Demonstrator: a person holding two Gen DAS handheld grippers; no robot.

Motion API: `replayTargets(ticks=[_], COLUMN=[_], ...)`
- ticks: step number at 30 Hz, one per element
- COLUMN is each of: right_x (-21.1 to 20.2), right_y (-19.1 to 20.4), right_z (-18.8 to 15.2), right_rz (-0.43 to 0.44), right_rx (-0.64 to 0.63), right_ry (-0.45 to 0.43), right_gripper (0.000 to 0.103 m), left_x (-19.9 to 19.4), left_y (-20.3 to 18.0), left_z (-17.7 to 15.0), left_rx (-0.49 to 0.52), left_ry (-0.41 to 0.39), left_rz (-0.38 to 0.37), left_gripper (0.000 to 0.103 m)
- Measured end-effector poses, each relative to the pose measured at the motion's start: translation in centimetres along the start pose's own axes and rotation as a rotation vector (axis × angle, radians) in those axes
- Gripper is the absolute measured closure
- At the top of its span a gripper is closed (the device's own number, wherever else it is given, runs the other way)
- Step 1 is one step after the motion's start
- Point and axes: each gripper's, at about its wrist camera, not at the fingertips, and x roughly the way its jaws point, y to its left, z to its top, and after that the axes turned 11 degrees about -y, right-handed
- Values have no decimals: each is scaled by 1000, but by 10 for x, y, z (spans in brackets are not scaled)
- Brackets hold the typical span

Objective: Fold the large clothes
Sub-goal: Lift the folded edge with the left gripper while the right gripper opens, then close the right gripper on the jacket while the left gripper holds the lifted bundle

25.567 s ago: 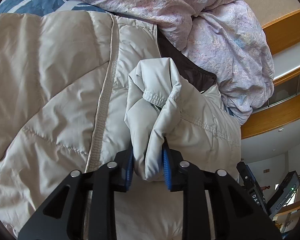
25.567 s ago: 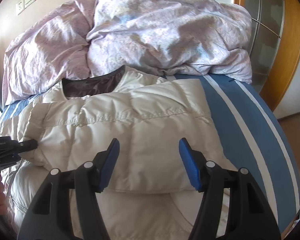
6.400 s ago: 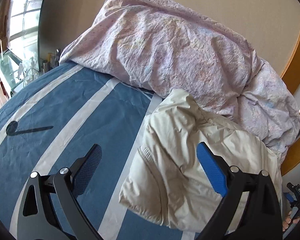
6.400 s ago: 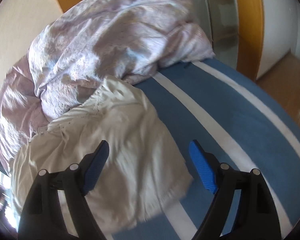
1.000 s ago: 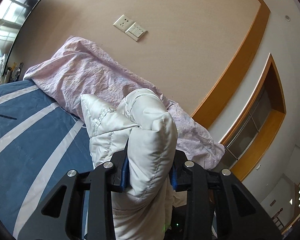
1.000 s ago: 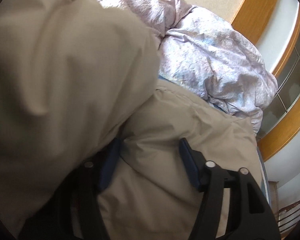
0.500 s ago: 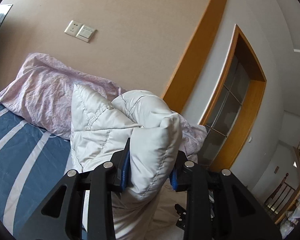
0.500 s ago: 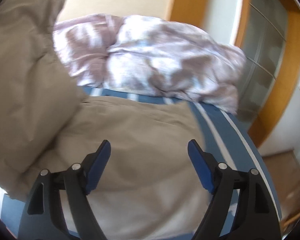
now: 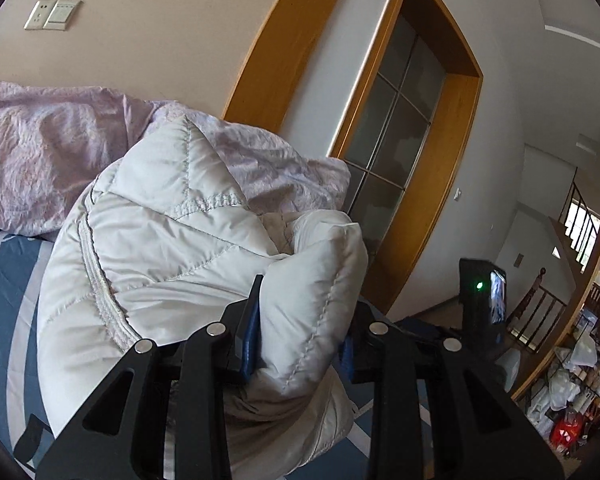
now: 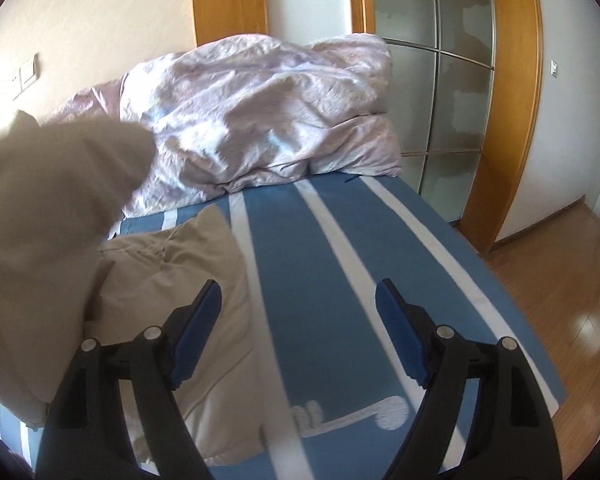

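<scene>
A cream quilted down jacket fills the middle of the left wrist view, lifted in a bundle above the bed. My left gripper is shut on a thick fold of it, the blue pads pressing both sides. In the right wrist view the same jacket lies partly on the blue striped bedspread, with a raised part of it blurred at the far left. My right gripper stands open over the bedspread, nothing between its fingers, just right of the jacket's edge.
A crumpled lilac duvet is heaped at the head of the bed against the wall. A wood-framed glass door stands beyond the bed's right side, with wooden floor there. A black device with a green light shows at right in the left wrist view.
My left gripper has swung right with the jacket fold still gripped. My right gripper has let go of the jacket, opened wider and swung right, off the jacket and over the bare bedspread.
</scene>
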Motion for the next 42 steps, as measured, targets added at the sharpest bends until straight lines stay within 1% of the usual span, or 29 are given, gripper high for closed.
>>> replayTargets(ticks=[3, 6, 8, 9, 12, 13, 15, 18, 21, 22, 24, 27, 30, 34, 36, 38, 41, 42], right_x=[-1, -4, -7, -7, -8, -8, -3, 9, 20, 28, 38, 58, 76, 89, 91, 91, 93, 94], right_y=[-12, -22, -23, -23, -16, -14, -7, 7, 23, 31, 38, 47, 53, 60, 64, 65, 60, 56], right_z=[7, 21, 28, 33, 46, 49, 57, 64, 66, 68, 70, 70, 64, 56, 53, 52, 48, 46], right_rz=[24, 98, 152, 193, 281, 298, 375, 451, 495, 522, 540, 545, 552, 575, 585, 585, 581, 578], right_rx=[28, 79, 101, 110, 115, 115, 128, 126, 98, 88, 84, 89, 99, 105, 99, 98, 132, 151], right_ry=[-1, 5, 7, 14, 29, 31, 54, 113, 164, 191, 223, 280, 341, 381, 386, 379, 376, 376], right_gripper=[23, 23, 23, 23, 23, 23, 23, 23, 23, 24, 24, 24, 27, 34, 45, 68, 80, 81], left_x=[11, 21, 29, 33, 46, 49, 56, 67, 73, 75, 79, 84, 87, 89, 89, 90, 83, 79], left_y=[-9, -19, -27, -32, -41, -44, -48, -51, -54, -57, -60, -65, -69, -71, -72, -71, -74, -74], left_z=[-11, -22, -31, -36, -51, -55, -64, -74, -82, -87, -94, -104, -110, -118, -120, -119, -115, -112], left_rx=[38, 90, 143, 178, 278, 300, 344, 371, 395, 412, 447, 477, 505, 536, 541, 551, 555, 549], left_ry=[19, 39, 56, 67, 85, 90, 108, 136, 156, 161, 169, 183, 197, 204, 205, 200, 197, 197], left_rz=[12, 27, 37, 42, 46, 47, 42, 34, 23, 21, 21, 16, 10, 7, 8, 12, 5, -5], left_gripper=[72, 72, 72, 72, 71, 71, 71, 70, 70, 70, 70, 69, 69, 69, 69, 69, 69, 69])
